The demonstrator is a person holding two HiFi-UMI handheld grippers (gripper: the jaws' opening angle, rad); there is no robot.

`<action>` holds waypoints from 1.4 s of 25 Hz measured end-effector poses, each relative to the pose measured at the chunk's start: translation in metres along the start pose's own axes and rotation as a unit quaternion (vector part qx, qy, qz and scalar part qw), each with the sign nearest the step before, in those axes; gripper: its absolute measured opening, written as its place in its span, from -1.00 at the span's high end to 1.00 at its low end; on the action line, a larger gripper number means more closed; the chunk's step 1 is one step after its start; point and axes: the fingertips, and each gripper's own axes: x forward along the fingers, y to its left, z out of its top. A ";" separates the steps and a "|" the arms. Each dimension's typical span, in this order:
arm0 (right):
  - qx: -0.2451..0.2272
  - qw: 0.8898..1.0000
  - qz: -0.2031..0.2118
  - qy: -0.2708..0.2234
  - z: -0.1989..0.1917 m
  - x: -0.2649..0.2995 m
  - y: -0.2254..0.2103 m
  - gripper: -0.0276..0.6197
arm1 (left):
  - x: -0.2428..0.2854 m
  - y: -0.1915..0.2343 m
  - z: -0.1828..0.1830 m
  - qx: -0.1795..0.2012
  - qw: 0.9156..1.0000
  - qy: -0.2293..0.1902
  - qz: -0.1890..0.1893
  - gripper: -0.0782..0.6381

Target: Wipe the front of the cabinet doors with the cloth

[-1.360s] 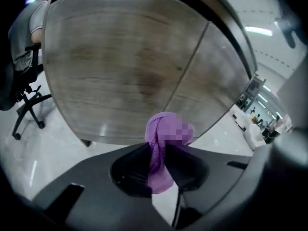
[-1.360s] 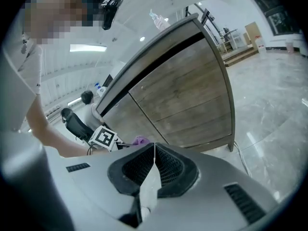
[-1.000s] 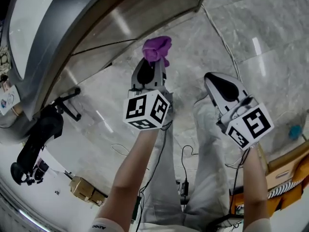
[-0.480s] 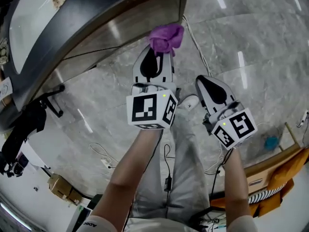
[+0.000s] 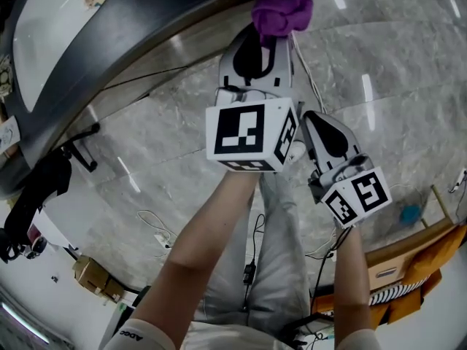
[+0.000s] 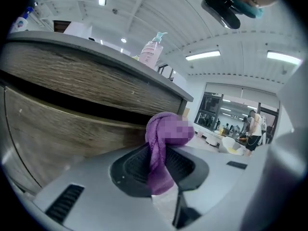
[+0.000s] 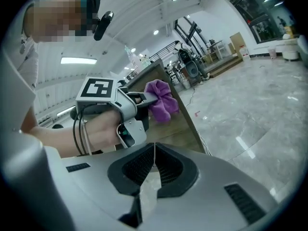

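1. Cloth (image 6: 166,138): a purple rag bunched into a wad. It is up at the wood-grain cabinet door (image 6: 62,129), just under the overhanging lip of the bench (image 6: 96,57), close to the cabinet's right-hand end. No view settles whether the wad is touching the wood or just short of it.
2. Its long axis runs along the jaws: a twisted strand lies pinched between them, and the fat end sticks out past the tips, pointing at the door front.
3. The left claw (image 5: 257,39) is closed onto that strand, its jaws held apart only by the thickness of the fabric, and it is raised and aimed at the cabinet.
4. To do this step well, I judge the wad should be pressed flat on the door so that fabric, not jaw tips, meets the wood. The strokes should then follow the grain across the panel in overlapping passes. The pinch looks narrow, so a hard drag could pull the cloth loose.
5. The right claw (image 7: 153,165) has its jaws together with nothing between them. It hangs beside and below the left one, over the marble floor (image 5: 408,64).
6. A pump bottle (image 6: 151,49) stands on the bench top above, well clear of the wiping.
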 end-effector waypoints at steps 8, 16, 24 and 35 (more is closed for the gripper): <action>-0.012 1.000 0.011 0.011 0.000 0.031 0.027 0.82 | -0.018 0.037 0.004 0.017 1.000 0.000 -0.005 0.57; -0.033 0.998 0.036 0.030 -0.005 0.069 0.068 0.82 | -0.060 0.094 0.013 0.020 1.000 -0.007 0.016 0.57; -0.054 0.995 0.062 0.056 -0.012 0.095 0.100 0.82 | -0.105 0.159 0.024 0.019 0.998 -0.009 0.058 0.57; -0.088 0.988 0.098 0.079 -0.011 0.131 0.149 0.82 | -0.165 0.243 0.029 0.009 0.991 -0.013 0.132 0.57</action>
